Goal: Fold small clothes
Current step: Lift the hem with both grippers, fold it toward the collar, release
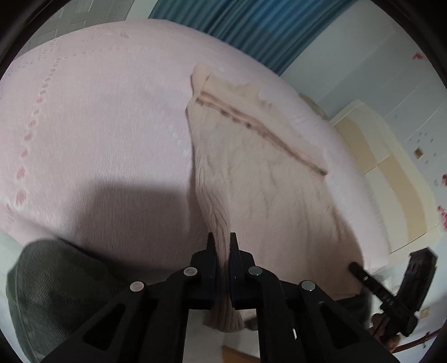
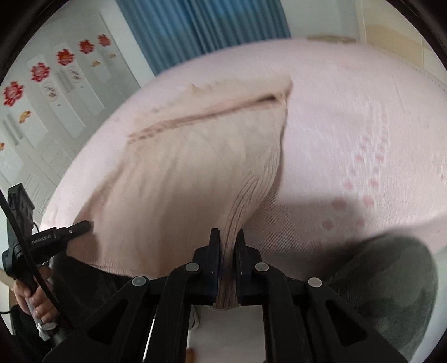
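Observation:
A beige ribbed knit garment (image 1: 259,167) lies on the pink bed sheet (image 1: 97,125), with a darker button band running along it. My left gripper (image 1: 222,240) is shut on one near corner of the garment, whose bunched knit hangs down between the fingers. My right gripper (image 2: 227,236) is shut on the other near corner of the same garment (image 2: 195,167). The near edge is lifted off the bed between the two grippers. Each gripper shows in the other's view, the right one (image 1: 360,272) at lower right, the left one (image 2: 81,226) at lower left.
The pink sheet (image 2: 363,139) covers a wide bed. A dark green cloth lies at the near edge (image 1: 50,293), also in the right wrist view (image 2: 391,284). Blue curtain (image 1: 265,25), cream headboard (image 1: 391,181) and white wardrobe doors with red stickers (image 2: 56,83) stand around the bed.

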Motion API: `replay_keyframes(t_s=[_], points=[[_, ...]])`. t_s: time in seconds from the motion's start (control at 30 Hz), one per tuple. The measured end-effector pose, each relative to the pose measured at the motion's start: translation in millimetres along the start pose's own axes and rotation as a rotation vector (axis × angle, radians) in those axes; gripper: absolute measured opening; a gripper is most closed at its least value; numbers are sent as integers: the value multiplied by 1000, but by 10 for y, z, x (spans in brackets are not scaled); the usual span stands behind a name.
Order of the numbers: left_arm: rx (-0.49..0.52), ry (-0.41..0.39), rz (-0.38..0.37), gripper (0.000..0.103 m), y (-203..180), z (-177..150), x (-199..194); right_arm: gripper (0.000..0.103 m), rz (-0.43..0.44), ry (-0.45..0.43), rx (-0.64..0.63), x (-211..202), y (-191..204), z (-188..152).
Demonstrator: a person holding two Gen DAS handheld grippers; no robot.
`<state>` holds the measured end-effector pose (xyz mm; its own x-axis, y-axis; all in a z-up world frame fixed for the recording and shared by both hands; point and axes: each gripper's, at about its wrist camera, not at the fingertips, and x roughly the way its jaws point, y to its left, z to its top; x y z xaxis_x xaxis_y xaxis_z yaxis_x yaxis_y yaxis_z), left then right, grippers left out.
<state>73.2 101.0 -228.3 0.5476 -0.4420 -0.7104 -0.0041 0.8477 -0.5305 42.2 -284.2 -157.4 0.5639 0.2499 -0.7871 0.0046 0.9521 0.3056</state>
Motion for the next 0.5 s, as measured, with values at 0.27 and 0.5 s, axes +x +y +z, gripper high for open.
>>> replay_keyframes(t_s=[0.27,0.5], points=[[-104,-130,-123,7,-165,786,-234,9,160,-115,207,-209,-244,740],[-163,-196,-116,7,-312,1542,61,9,194,-199,259,-23,-243,1577]])
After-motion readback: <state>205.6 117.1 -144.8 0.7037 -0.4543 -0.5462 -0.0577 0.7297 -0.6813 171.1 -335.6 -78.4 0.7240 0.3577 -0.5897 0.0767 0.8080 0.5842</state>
